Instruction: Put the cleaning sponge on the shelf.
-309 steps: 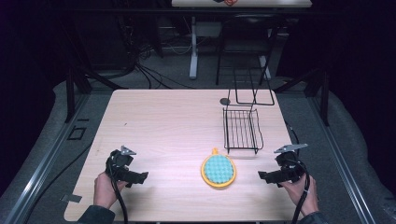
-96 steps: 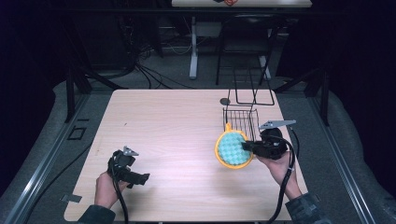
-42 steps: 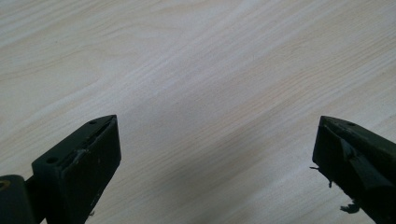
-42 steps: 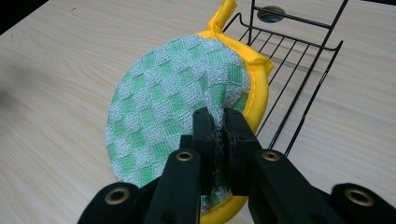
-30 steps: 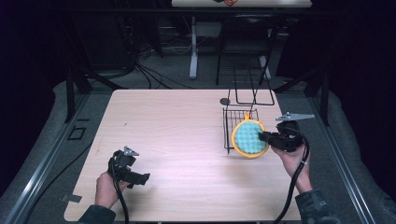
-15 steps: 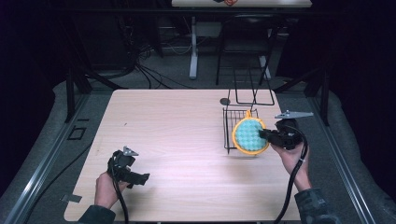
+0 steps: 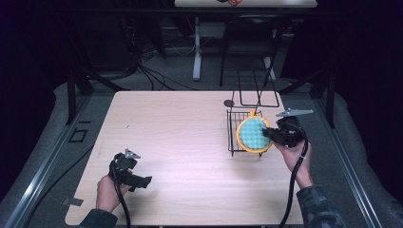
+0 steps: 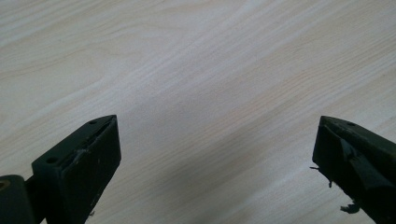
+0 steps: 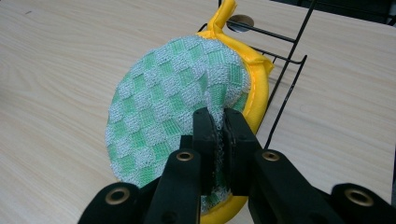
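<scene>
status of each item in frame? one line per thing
sponge: round, green check face with yellow rim, pinched at its edge, held on edge off the table at the rack
wire rack: black, standing on the table, nothing seen inside it
right gripper: shut on the sponge
left gripper: open, nothing between its jaws, low over bare wood
table: light wood, bare apart from the rack

Looked like a lab: bare wooden table (image 7: 190,142), dark surround, floor cables (image 7: 157,76), metal frame legs (image 7: 196,47).
</scene>
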### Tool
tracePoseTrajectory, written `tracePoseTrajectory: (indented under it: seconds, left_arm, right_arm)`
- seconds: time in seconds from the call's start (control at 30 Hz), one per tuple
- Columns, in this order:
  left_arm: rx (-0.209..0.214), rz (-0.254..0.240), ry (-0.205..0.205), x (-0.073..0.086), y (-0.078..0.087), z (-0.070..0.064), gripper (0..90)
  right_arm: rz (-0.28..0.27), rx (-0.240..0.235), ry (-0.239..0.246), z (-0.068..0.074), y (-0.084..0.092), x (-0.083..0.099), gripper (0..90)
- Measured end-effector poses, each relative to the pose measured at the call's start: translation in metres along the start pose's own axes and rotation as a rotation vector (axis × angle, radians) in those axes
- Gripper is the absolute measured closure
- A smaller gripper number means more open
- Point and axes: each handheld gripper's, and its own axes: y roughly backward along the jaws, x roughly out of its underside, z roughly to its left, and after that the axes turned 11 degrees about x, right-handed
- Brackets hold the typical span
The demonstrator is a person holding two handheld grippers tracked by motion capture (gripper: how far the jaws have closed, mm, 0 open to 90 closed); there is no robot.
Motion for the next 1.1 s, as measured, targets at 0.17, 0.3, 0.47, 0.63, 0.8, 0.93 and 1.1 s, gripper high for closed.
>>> tracePoseTrajectory:
  seconds: [0.17, 0.3, 0.47, 0.63, 0.8, 0.93, 1.1]
  left_arm:
    - [-0.005, -0.003, 0.000, 0.000, 0.000, 0.000, 1.2]
    - [-0.003, -0.003, -0.002, 0.000, 0.000, 0.000, 1.2]
    - [-0.002, 0.000, -0.001, 0.000, 0.001, 0.000, 1.2]
    - [-0.001, 0.001, -0.001, 0.000, 0.001, 0.001, 1.2]
    - [-0.005, -0.001, -0.002, 0.000, 0.000, 0.000, 1.2]
    - [-0.001, 0.000, -0.001, 0.000, 0.001, 0.000, 1.2]
    - [-0.005, -0.002, -0.002, 0.000, 0.000, 0.000, 1.2]
  right_arm:
    - [0.002, 0.008, -0.004, -0.001, -0.005, -0.002, 85.2]
    - [0.001, 0.011, -0.002, 0.000, -0.007, -0.003, 85.3]
    - [0.006, 0.021, -0.003, -0.001, -0.011, -0.004, 85.2]
    - [0.011, 0.019, -0.014, -0.002, -0.016, -0.005, 85.2]
    - [0.029, 0.028, -0.021, -0.005, -0.021, -0.005, 85.2]
    - [0.030, 0.029, -0.033, -0.007, -0.025, -0.005, 85.2]
    - [0.033, 0.036, -0.040, -0.007, -0.029, -0.005, 85.2]
